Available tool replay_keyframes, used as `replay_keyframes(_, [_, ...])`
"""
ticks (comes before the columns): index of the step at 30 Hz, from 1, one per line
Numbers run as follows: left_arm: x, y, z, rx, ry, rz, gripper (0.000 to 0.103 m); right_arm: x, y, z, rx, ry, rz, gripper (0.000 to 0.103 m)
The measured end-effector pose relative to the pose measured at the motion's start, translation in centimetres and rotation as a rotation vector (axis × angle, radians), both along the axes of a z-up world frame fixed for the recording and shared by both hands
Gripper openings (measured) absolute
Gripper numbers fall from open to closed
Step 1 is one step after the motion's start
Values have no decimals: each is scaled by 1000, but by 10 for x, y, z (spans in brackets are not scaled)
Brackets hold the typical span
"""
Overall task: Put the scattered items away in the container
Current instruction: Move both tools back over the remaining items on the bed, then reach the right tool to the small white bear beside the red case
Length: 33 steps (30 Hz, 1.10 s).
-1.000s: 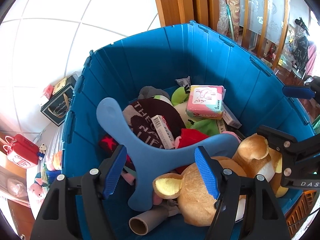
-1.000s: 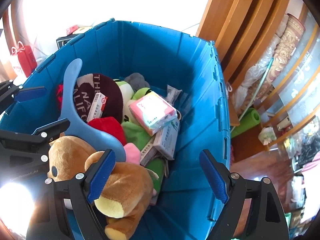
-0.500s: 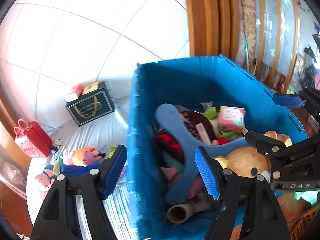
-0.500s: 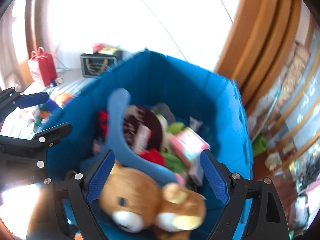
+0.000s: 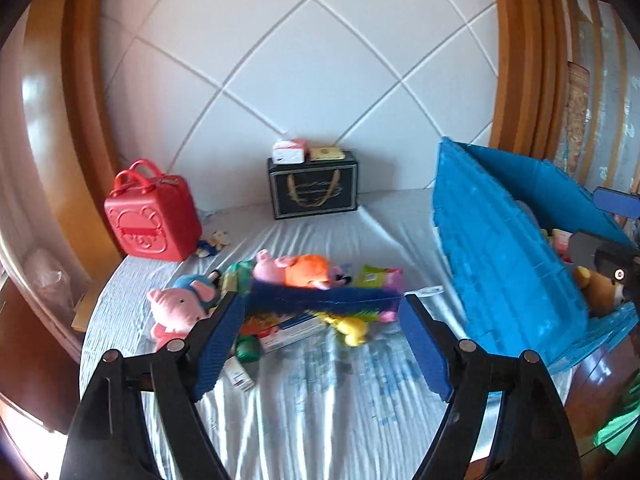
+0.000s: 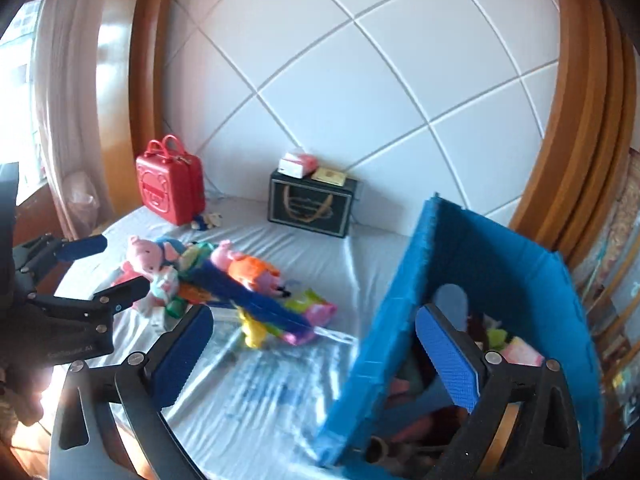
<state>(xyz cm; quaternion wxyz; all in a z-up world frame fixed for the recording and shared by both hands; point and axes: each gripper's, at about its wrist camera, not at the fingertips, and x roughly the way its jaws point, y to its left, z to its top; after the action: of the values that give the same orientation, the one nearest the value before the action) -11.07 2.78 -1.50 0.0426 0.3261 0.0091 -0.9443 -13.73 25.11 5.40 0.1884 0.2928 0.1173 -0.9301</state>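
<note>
Left gripper (image 5: 322,344) hangs over the bed sheet (image 5: 320,420) with jaws spread wide and nothing between them; right gripper (image 6: 316,356) likewise apart and empty, straddling the near wall of the blue container (image 6: 400,320). Scattered pile lies just ahead of the left gripper — pink pig plush (image 5: 180,308) off its left finger, orange-and-pink plush (image 5: 300,270) straight ahead, a long dark-blue piece (image 5: 324,302) across the heap, a yellow toy (image 5: 352,330) and a green packet (image 5: 374,274) toward its right finger. Container stands to the right of the left gripper, already holding soft toys. Red case (image 5: 152,216) and black gift bag (image 5: 314,190) sit well beyond, against the headboard; probably not part of the job. Risks, as judged: the heap is interleaved, so closing on one item may drag neighbours or snag the sheet; plush compresses and could slip mid-carry; the right gripper is close to the container wall — a careless swing might knock it.
</note>
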Motion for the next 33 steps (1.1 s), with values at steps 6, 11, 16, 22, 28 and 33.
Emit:
replay_keyframes(6, [10,-89,-31,90,-45,125,80,-10,-67,-39,-68,-83,33,103])
replay_keyframes(11, [5,-135,-55,76,-81,228,80,-33,-95,-78,-67,-157,52,103])
replay_keyframes(16, [-14,-167,-71,71,-136,292,80,-70,-114,-107,-93,-217,85,103])
replay_keyframes(22, [-46,-199,-84,61,-174,364,80,-128,-143,-123,-135,-257,112,102])
replay_keyframes(28, [-88,-235,-110,75,-236,365,80,-177,-199,-143,-100,-316,168,89])
replay_keyframes(33, [-138,-281,-129,98,-283,336,80,-218,-245,-161,-93,-366,153,81])
